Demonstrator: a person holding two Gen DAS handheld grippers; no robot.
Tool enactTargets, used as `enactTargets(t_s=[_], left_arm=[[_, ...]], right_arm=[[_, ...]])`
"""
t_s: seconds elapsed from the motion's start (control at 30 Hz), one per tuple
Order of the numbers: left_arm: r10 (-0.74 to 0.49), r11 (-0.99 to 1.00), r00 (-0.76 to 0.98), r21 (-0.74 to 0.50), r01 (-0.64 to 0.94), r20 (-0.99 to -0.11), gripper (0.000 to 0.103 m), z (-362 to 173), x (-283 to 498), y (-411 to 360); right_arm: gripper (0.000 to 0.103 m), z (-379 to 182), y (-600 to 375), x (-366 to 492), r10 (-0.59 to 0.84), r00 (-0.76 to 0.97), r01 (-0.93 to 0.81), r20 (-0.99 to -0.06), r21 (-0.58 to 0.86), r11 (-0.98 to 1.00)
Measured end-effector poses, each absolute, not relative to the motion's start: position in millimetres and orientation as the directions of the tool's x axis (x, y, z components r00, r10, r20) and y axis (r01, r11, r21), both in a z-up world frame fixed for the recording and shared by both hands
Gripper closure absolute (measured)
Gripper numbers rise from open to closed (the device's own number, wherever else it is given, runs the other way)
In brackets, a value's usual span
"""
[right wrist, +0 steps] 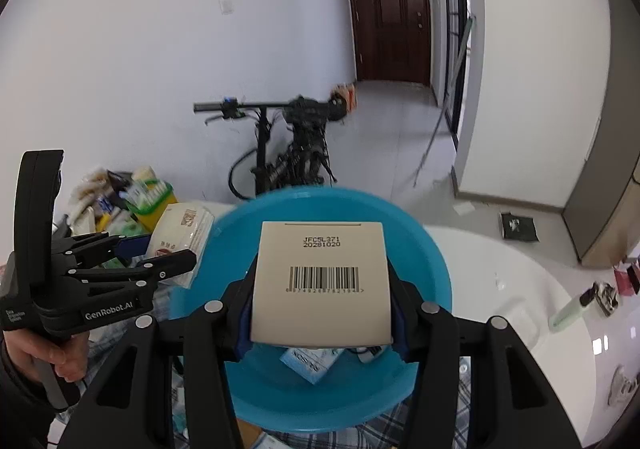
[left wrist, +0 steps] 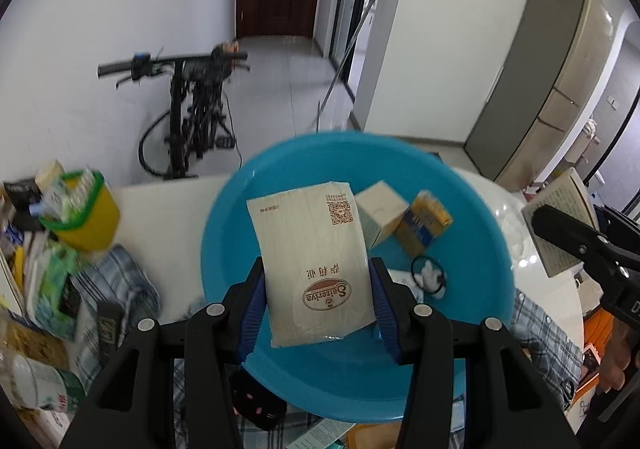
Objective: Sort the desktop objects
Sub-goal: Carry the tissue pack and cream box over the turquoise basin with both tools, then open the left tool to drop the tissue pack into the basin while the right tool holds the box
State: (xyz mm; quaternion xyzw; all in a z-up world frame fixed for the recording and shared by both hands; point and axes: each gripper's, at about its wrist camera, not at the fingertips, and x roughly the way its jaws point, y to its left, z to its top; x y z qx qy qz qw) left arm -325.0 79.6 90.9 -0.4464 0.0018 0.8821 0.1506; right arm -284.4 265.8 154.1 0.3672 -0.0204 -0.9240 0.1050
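My left gripper [left wrist: 318,303] is shut on a beige napkin pack [left wrist: 316,265] printed with a red oval logo, held over the blue basin [left wrist: 224,249]. Inside the basin lie a white box [left wrist: 380,211], a yellow and blue box [left wrist: 424,225] and a black hair tie with white cotton [left wrist: 430,273]. My right gripper [right wrist: 322,313] is shut on a beige box with a barcode [right wrist: 322,281], also above the blue basin [right wrist: 432,273]. The left gripper [right wrist: 132,261] with its napkin pack [right wrist: 182,237] shows at the left of the right wrist view.
A yellow and green basket [left wrist: 86,213] crammed with items stands left of the basin, amid packets and a plaid cloth [left wrist: 120,285]. An open book [left wrist: 560,225] lies at the right. On the white table [right wrist: 500,289] rest a green tube [right wrist: 570,309] and small items. A bicycle [right wrist: 288,145] leans by the wall.
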Motion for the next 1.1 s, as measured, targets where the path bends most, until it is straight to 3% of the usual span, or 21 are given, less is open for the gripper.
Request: enactTargets(t_s=[0.4,0.77,0.93,1.1], left_arm=[[0.264,-0.960,-0.486,-0.178,-0.216,-0.833,0.052,46,-362,89],[0.242,-0.959,-0.428,-0.148,-0.242,-0.871,0.052,30,-395,110],[0.263,-0.958,-0.370,-0.196,-0.210,-0.891,0.052,14,-402,104],[0.248,-0.966,-0.355,-0.201,-0.165,-0.901,0.045,8,-403,98]], right_arm=[[0.053,121,272,-321,-0.113,-0.659,0.135,-0.744,0.031,-0.990],[0.053,99,280,-347,-0.135,-0.607,0.111,-0.783,0.085,-0.990],[0.053,93,287,-343,-0.136,-0.599,0.100,-0.789,0.095,-0.990],[0.053,94,289,-340,-0.137,-0.606,0.097,-0.784,0.098,-0.990]])
